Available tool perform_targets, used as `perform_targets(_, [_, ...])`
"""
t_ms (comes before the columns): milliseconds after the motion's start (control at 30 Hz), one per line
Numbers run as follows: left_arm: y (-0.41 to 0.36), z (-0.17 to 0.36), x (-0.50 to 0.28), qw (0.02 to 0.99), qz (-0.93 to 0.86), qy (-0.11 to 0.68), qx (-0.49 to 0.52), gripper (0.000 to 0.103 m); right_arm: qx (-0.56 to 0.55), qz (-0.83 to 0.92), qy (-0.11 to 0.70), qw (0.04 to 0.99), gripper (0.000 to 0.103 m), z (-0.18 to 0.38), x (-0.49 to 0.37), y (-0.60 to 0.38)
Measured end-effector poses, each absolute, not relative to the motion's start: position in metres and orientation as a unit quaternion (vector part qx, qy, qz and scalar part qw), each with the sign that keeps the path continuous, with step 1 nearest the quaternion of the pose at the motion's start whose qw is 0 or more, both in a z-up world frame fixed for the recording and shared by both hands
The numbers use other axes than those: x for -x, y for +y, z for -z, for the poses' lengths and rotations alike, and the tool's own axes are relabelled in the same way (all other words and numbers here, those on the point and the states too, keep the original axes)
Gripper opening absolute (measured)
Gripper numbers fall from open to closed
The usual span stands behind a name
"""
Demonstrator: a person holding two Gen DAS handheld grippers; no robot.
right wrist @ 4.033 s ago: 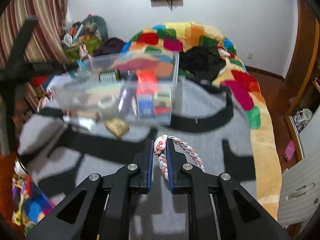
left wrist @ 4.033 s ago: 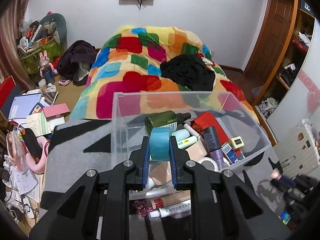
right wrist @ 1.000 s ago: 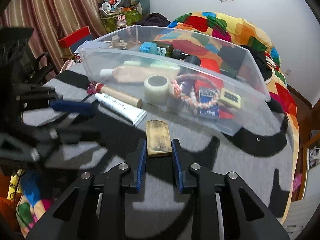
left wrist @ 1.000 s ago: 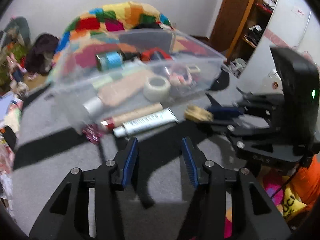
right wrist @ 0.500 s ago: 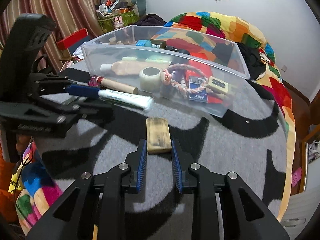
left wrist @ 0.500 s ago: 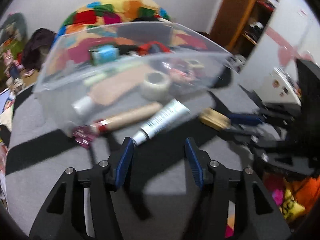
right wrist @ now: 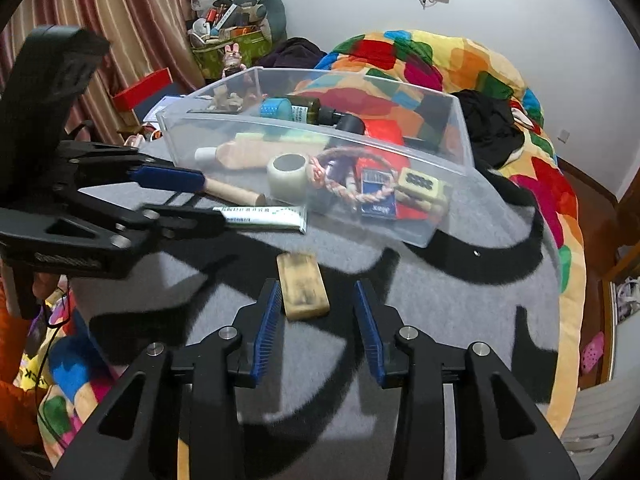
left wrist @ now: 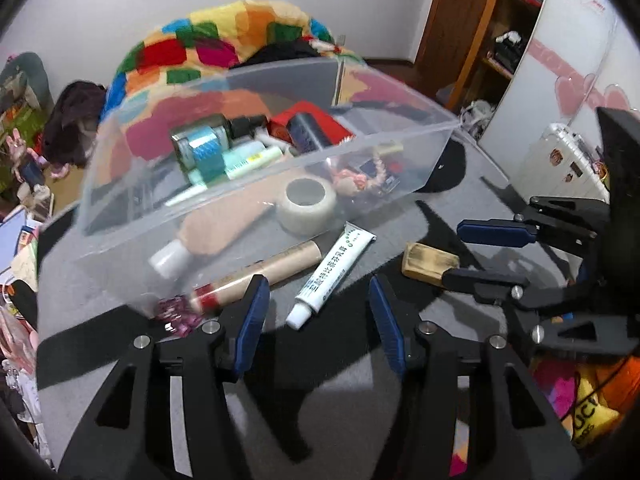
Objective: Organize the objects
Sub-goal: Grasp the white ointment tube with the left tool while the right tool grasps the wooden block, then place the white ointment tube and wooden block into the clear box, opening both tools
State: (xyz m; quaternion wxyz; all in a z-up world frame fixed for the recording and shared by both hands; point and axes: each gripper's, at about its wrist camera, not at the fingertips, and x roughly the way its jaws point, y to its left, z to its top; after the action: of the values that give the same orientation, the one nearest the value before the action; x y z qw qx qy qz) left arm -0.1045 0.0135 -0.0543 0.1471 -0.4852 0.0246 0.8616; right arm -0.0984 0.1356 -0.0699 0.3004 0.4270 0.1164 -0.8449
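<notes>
A clear plastic bin [left wrist: 436,128] [right wrist: 452,172] holds bottles, a tape roll, a braided rope and small boxes on a grey and black blanket. In front of it lie a white tube [left wrist: 334,272] [right wrist: 264,216], a tan cylinder [left wrist: 256,276] [right wrist: 232,192] and a tan wooden block [left wrist: 430,266] [right wrist: 302,286]. My left gripper [left wrist: 318,320] is open, its fingers either side of the tube's cap end. My right gripper [right wrist: 318,328] is open, with the block's near end between its fingertips.
A small pink wrapped item [left wrist: 176,314] lies left of the cylinder. A colourful quilt [right wrist: 400,56] covers the bed behind. A wardrobe [left wrist: 492,20] and white suitcase [left wrist: 560,160] stand at right. Clutter sits by the curtain [right wrist: 120,20].
Both grippers have opened wider and drawn closer to the loose items. The left gripper now straddles the tube's cap end; the right gripper's jaws spread around the block.
</notes>
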Motion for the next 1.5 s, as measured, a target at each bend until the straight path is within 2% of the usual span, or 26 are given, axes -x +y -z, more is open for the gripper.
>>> perform_targets(67, [0.020,0.063,0.111,0.147,-0.856,0.034,0.495,0.051,-0.434,0.840,0.124,0.301,0.035,0.075,0.101,0.129])
perform_targets(167, [0.027,0.070,0.110,0.140,-0.859,0.038,0.490,0.043,-0.433,0.841,0.130,0.298,0.031,0.081,0.099,0.124])
perform_targets(200, [0.028,0.071,0.108,0.134,-0.864,0.039,0.484,0.034,-0.430,0.842,0.130,0.299,0.024,0.080,0.097,0.124])
perform_targets(233, [0.030,0.071,0.107,0.131,-0.866,0.039,0.482,0.028,-0.428,0.843,0.130,0.299,0.022,0.080,0.095,0.124])
perform_targets(500, [0.032,0.069,0.081,0.123,-0.876,0.035,0.465,0.014,-0.418,0.856,0.120,0.279,0.022,0.078,0.082,0.136])
perform_targets(800, [0.021,0.059,0.049,0.106,-0.888,0.003,0.447,0.014,-0.401,0.872,0.079,0.268,0.022,0.058,0.081,0.150])
perform_targets(1000, [0.016,0.035,0.038,0.095,-0.905,-0.005,0.414,0.014,-0.380,0.882,0.061,0.271,0.022,0.037,0.081,0.148])
perform_targets(1500, [-0.006,-0.025,0.061,0.066,-0.939,-0.031,0.335,0.014,-0.317,0.909,0.041,0.267,0.022,-0.012,0.100,0.142])
